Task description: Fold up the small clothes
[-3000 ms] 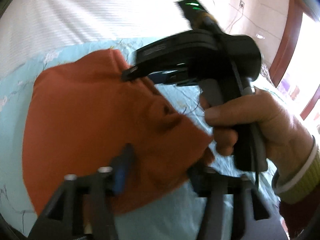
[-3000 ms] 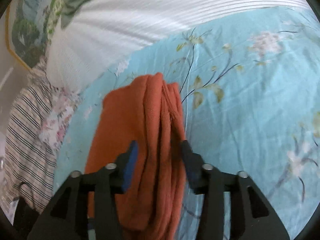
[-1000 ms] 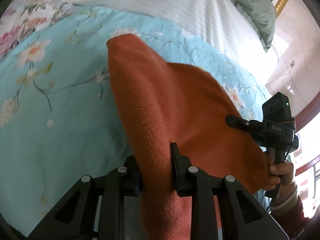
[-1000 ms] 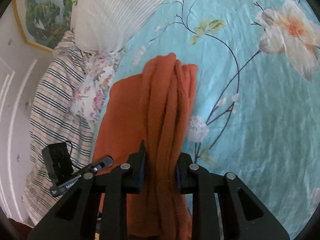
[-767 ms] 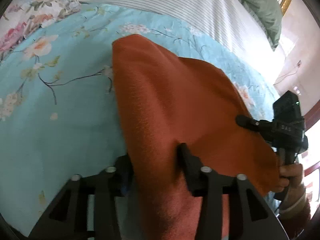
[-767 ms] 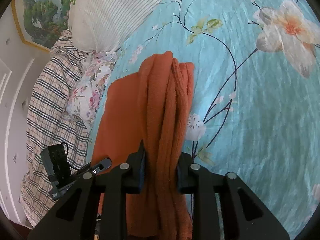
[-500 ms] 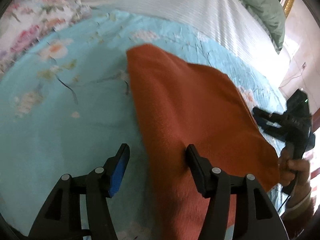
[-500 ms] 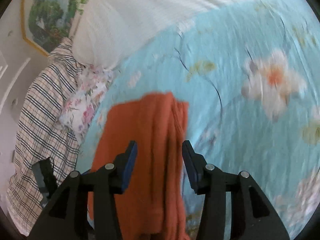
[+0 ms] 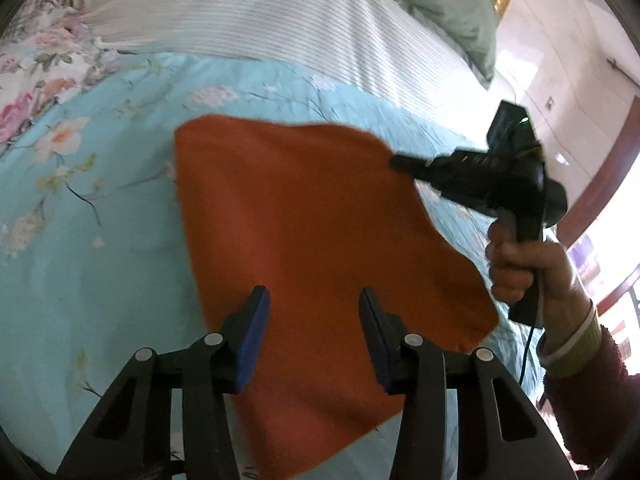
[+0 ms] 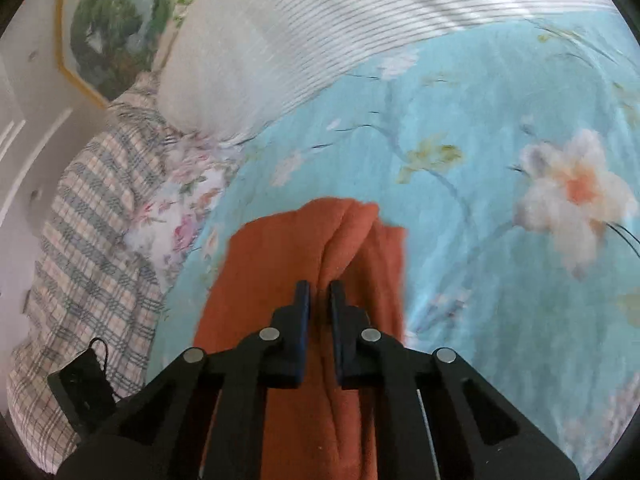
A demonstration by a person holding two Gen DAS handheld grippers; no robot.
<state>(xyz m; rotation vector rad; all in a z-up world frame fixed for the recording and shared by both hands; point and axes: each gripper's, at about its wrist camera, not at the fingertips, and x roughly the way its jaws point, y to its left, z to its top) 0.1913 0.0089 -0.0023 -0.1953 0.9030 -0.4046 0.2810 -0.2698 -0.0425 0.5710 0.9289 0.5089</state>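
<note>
An orange knit garment (image 9: 304, 220) lies folded flat on the light blue floral bedspread (image 9: 80, 208). My left gripper (image 9: 312, 312) is open and empty, its jaws held above the garment's near part. My right gripper (image 10: 319, 300) has its jaws nearly together with nothing pinched between them, held over the garment (image 10: 288, 256), which shows soft ridges there. In the left wrist view the right gripper (image 9: 404, 164) hovers at the garment's far right edge, held by a hand.
A white striped pillow (image 9: 260, 12) and a green pillow (image 9: 432, 0) lie at the bed's far side. A plaid cloth (image 10: 88, 216) and a floral cloth (image 10: 180, 200) lie to the left. A framed picture (image 10: 112, 24) hangs on the wall.
Both grippers let go of the garment and pulled back; it now lies flat. The left jaws opened wide. The right jaws opened, then closed empty.
</note>
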